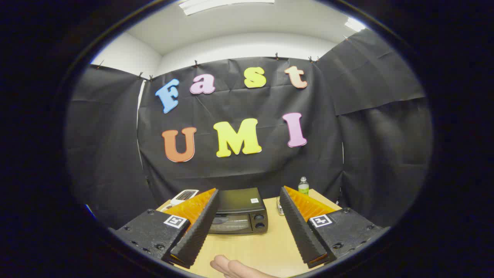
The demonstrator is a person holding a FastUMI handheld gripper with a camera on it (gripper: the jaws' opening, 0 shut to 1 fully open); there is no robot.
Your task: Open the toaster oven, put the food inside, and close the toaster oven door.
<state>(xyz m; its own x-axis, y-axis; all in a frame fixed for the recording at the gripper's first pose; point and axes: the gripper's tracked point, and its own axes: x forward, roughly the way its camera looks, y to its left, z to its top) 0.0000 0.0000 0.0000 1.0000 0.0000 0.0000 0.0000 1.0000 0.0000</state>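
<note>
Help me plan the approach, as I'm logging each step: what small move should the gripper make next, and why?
Probably ease the gripper forward and down toward the toaster oven. Its fingers are spread wide with nothing between them, and the oven sits beyond them on the table with its door apparently shut. A hand lies on the table close below the fingers, so go slowly.

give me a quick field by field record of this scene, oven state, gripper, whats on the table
toaster oven: black, on the wooden table, beyond the fingers, door closed
gripper: open, holding nothing, fingers spread with the oven between them in the view
food: cannot be made out
hand: resting on the table, nearer than the fingers
bottle: clear with a green label, upright, at the table's far edge past the oven
white device: at the table's far corner, on the other side of the oven from the bottle
task progress: not yet started
</note>
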